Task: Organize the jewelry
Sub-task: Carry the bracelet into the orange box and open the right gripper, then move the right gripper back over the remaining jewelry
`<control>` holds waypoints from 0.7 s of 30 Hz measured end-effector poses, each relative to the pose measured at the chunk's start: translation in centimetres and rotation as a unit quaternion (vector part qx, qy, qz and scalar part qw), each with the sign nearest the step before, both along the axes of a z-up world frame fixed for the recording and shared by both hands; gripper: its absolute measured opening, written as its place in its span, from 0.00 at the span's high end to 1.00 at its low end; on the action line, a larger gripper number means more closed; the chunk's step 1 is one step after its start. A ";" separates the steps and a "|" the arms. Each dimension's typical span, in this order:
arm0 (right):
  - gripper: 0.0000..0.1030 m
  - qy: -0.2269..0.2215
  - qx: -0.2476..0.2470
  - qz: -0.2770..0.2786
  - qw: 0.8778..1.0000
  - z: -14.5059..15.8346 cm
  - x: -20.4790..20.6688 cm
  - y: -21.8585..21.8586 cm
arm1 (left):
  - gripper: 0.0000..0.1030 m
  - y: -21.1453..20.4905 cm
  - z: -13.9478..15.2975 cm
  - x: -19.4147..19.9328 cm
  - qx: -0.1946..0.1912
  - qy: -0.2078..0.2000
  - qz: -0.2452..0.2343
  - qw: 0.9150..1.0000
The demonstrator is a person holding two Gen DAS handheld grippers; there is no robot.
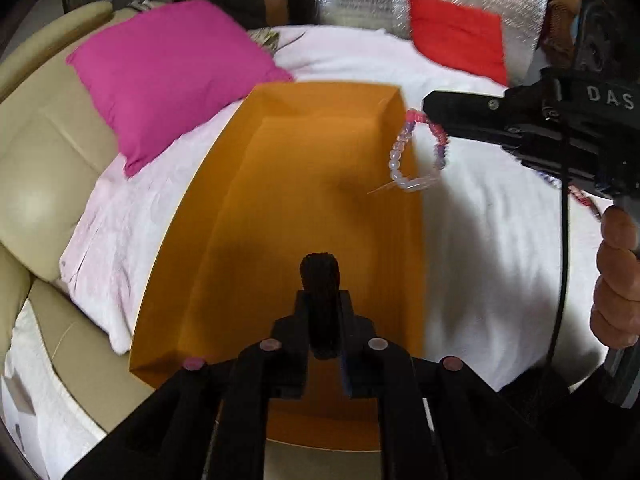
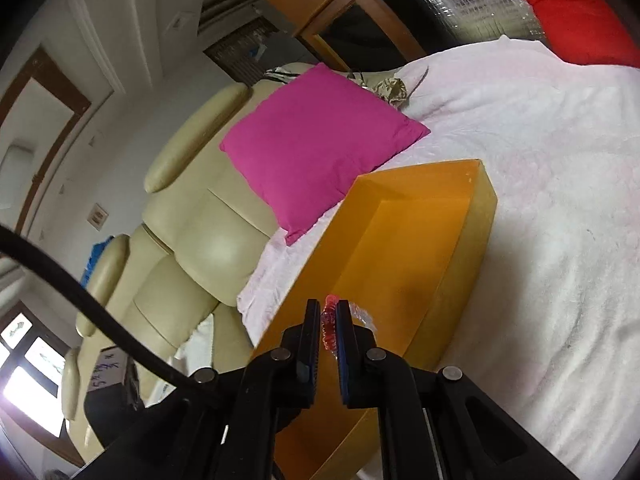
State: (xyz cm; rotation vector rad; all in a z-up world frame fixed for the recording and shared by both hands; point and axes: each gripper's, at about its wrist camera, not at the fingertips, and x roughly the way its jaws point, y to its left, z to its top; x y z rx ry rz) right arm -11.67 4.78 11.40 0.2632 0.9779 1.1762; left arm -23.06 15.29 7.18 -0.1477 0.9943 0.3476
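Right gripper (image 2: 329,322) has its jaws clamped narrow on a beaded bracelet (image 1: 416,152), pink, purple and clear beads, which hangs in the air over the right rim of the orange box (image 1: 304,184), mostly just outside it above the white blanket (image 1: 500,240). Left gripper (image 1: 320,276) has its jaws pressed together with nothing between, hovering over the box's near end. Box sits on the blanket near its left edge, magenta pillow (image 1: 172,76) beside the far left corner.
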 end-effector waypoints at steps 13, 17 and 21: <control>0.84 0.035 -0.023 -0.071 0.997 -2.0 3.4 -5.2 | 0.38 -3.3 0.2 1.5 0.020 0.003 -0.007 1.000; 0.83 0.051 -0.032 -0.105 0.993 -2.1 4.8 -7.5 | 0.37 -5.4 0.6 2.4 0.026 0.000 -0.026 0.999; 0.59 0.063 -0.044 -0.146 0.986 -2.3 6.2 -10.4 | 0.37 -7.1 0.8 2.9 0.033 -0.004 -0.037 0.999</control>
